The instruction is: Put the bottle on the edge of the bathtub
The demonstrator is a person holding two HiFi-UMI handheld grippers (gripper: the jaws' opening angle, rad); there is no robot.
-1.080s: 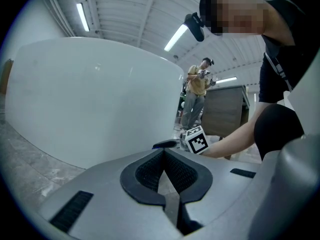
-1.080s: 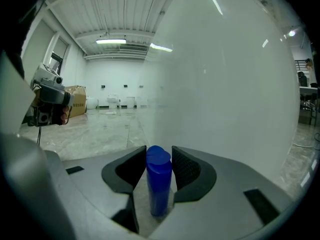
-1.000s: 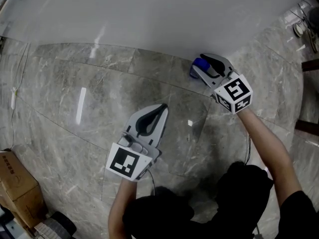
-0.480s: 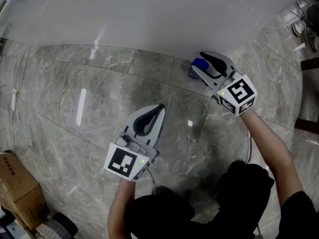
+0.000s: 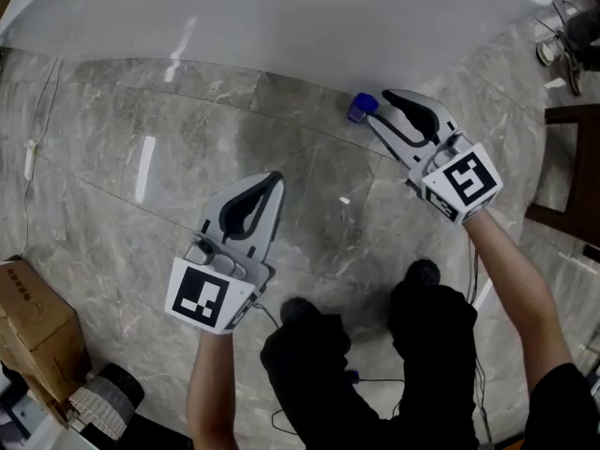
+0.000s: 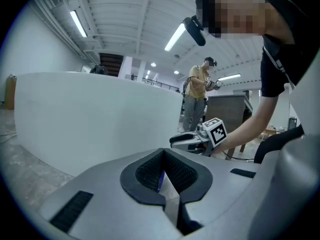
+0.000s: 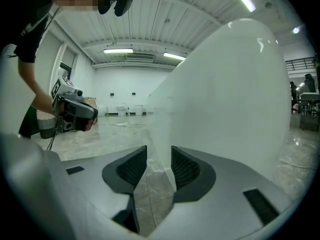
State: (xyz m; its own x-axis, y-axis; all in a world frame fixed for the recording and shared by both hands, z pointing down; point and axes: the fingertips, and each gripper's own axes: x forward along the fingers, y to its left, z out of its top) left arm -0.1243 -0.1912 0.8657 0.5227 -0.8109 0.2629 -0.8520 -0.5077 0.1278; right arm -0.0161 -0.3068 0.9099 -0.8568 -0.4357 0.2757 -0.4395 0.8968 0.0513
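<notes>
Right gripper (image 5: pixel 381 109) empty, jaws wide yet closing — bottle (image 5: pixel 361 108) beside it, left gripper (image 5: pixel 274 178) closed

The floor (image 5: pixel 309 186) is laid with large polished grey marble tiles with pale veins that catch the ceiling lights. A white bathtub (image 5: pixel 281 17) stands on it along the far side. Just beside the tub's wall is the blue-capped bottle (image 5: pixel 362 108). A cardboard box (image 5: pixel 28 322) rests at the near left, and the person's dark shoes (image 5: pixel 424 272) stand near the middle.
</notes>
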